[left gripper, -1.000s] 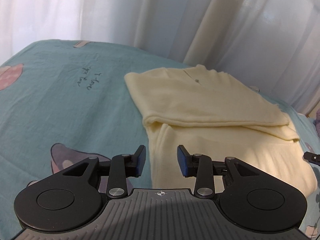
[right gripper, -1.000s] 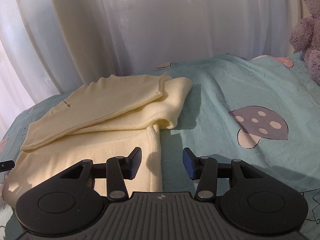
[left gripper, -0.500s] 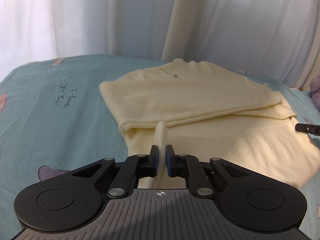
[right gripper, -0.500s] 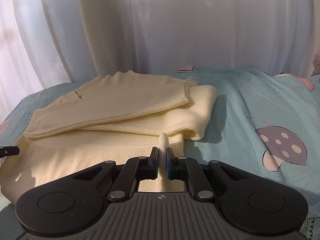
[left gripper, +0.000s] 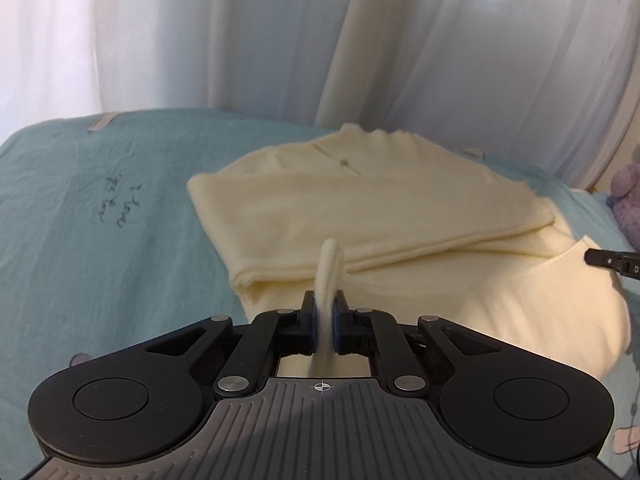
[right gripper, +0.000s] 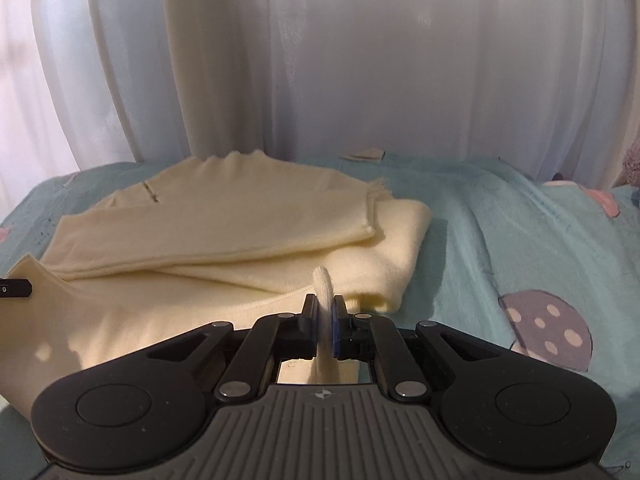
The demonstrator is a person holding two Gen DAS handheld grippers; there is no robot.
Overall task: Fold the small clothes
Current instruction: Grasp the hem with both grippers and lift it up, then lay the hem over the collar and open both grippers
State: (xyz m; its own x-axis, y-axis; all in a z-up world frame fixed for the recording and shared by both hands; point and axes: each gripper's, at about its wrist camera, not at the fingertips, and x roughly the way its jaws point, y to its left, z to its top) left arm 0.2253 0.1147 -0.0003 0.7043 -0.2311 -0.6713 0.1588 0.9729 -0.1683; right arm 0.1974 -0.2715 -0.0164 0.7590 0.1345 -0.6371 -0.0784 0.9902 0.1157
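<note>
A cream knit garment [left gripper: 360, 208] lies on the teal bedsheet with its sleeves folded across its body. It also shows in the right wrist view [right gripper: 224, 216]. My left gripper [left gripper: 325, 304] is shut on the garment's near hem at its left corner, and a ridge of fabric sticks up between the fingers. My right gripper [right gripper: 325, 304] is shut on the near hem at the right corner in the same way. The right gripper's tip [left gripper: 612, 259] shows at the right edge of the left wrist view.
The teal bedsheet [left gripper: 100, 220] with mushroom prints [right gripper: 548, 328] spreads around the garment. White curtains [right gripper: 360, 60] hang close behind the bed's far edge. A purple plush toy [left gripper: 628, 208] sits at the far right.
Both grippers went from open to shut on the garment's near hem. They have since risen a little, lifting the hem off the sheet.
</note>
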